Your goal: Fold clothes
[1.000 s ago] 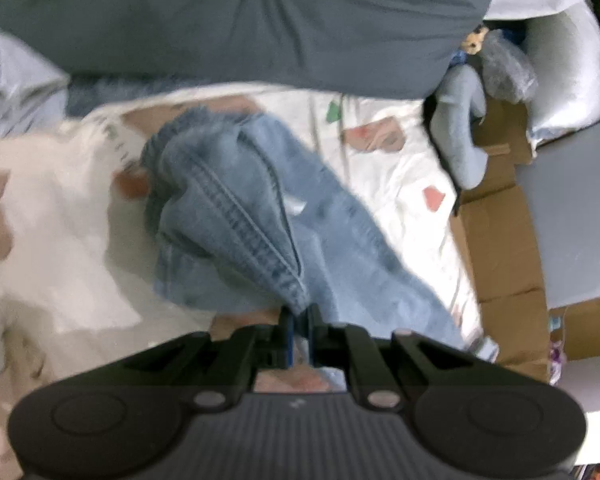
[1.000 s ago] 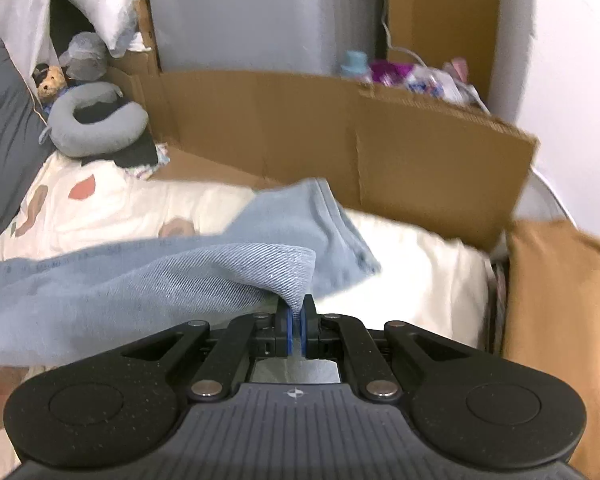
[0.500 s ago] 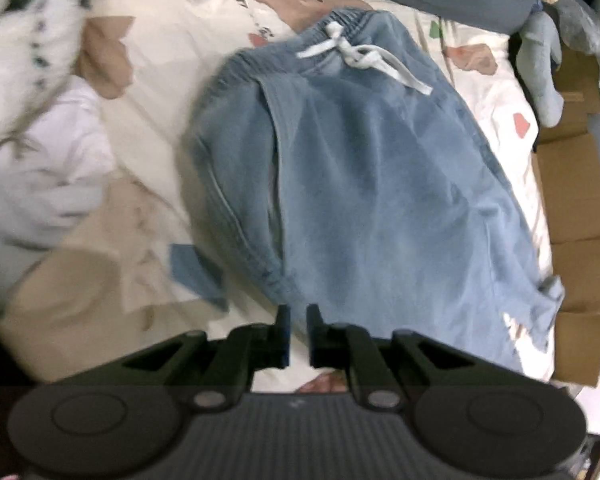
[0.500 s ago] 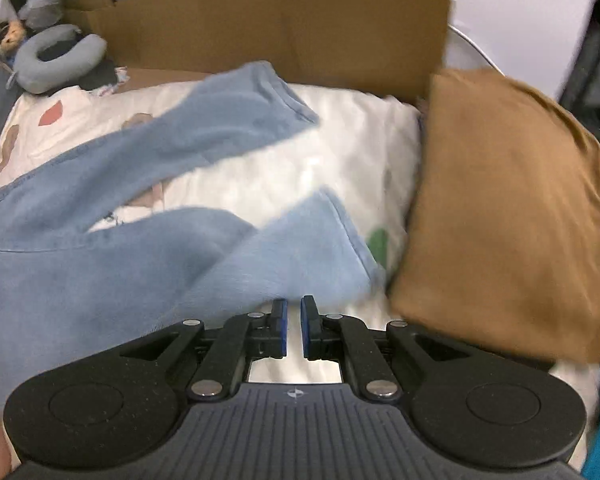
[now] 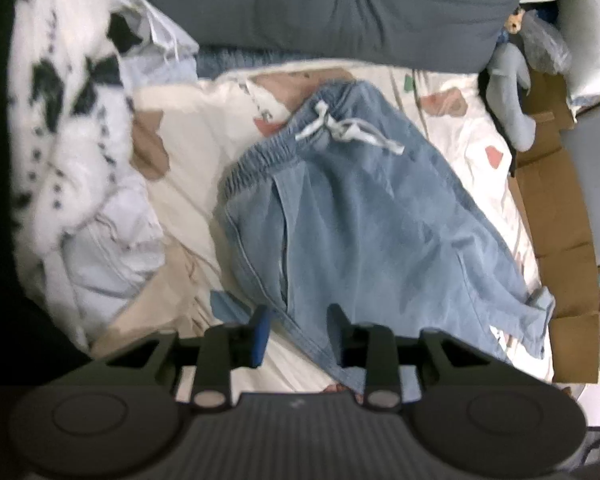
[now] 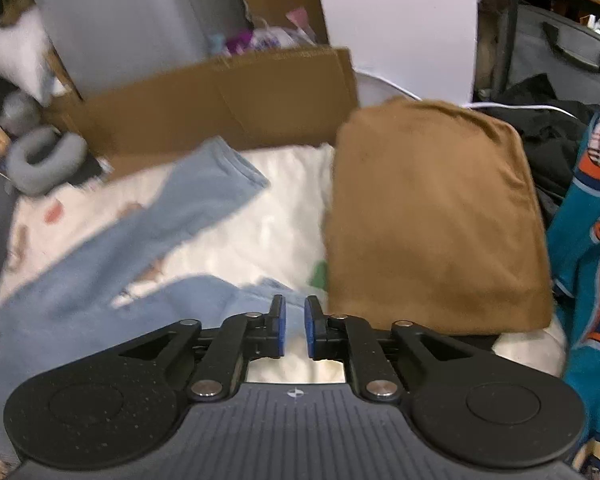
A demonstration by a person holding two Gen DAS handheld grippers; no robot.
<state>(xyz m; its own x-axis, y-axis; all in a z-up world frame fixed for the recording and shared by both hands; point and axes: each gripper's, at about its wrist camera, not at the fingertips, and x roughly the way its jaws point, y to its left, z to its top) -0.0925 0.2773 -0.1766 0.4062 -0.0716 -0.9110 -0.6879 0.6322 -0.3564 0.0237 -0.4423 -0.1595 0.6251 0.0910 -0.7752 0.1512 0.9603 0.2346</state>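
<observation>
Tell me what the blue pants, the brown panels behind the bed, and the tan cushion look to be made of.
Blue pants: light-wash denim or denim-look cotton, matte, with stitched seams, a gathered waistband and a white drawstring.
Brown panels: corrugated cardboard, dull, creased at fold lines.
Tan cushion: soft, velvety or suede-like fabric cover, judging by its faint nap; blur leaves this uncertain.

1. The left wrist camera sits behind the left gripper (image 5: 298,330) and looks steeply down, from fairly close, onto the jeans (image 5: 364,236) spread on the bed sheet (image 5: 188,152), facing the grey pillow (image 5: 340,8).
2. The right wrist camera sits behind the right gripper (image 6: 293,330) and looks lower and more level across the trouser legs toward the cardboard (image 6: 228,100).
3. Both views share the jeans, sheet, cardboard and probably the grey neck pillow (image 6: 44,160), though blur softens it.
</observation>
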